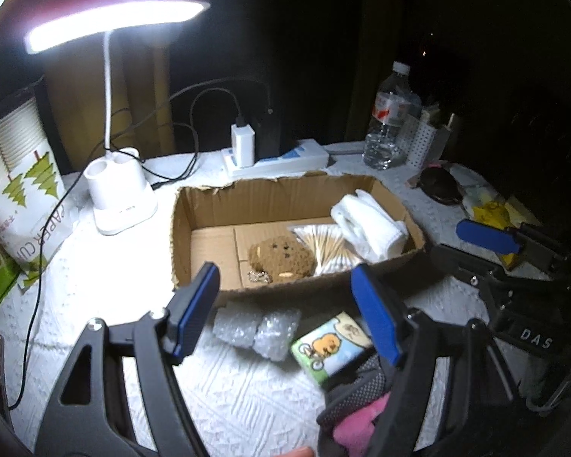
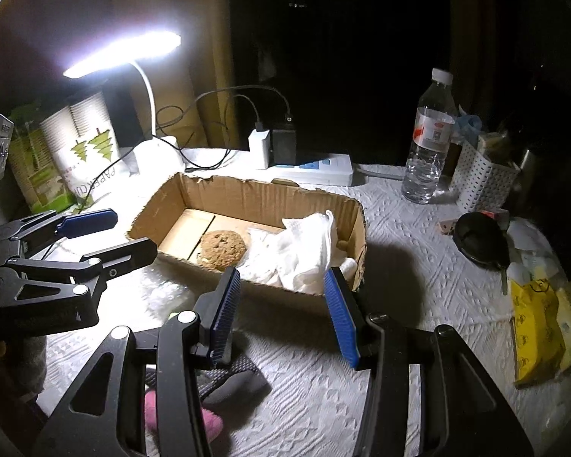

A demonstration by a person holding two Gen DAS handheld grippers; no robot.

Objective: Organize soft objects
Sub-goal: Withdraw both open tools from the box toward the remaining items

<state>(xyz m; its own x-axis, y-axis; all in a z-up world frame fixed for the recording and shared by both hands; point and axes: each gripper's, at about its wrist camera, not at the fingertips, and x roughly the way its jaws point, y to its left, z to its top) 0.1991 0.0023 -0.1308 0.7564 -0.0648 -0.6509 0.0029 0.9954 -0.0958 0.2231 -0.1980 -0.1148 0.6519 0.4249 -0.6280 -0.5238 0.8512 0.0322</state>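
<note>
Pink-grey sock (image 2: 209,400), open jaws, cardboard box (image 2: 270,198)

Brown cardboard box (image 1: 209,205) w/ brown knitted toy (image 1: 281,257), dark dots on it, & white cloth (image 1: 369,224). Table cover (image 1: 247,392) white, embossed diamond pattern. Gripper pads (image 1: 194,312) blue, frames black. Tissue pack (image 1: 331,348): cartoon print, yellow/green/blue. Sock (image 2: 217,388) grey & pink. Paper-cup bag (image 1: 30,198) white w/ green trees.
</note>
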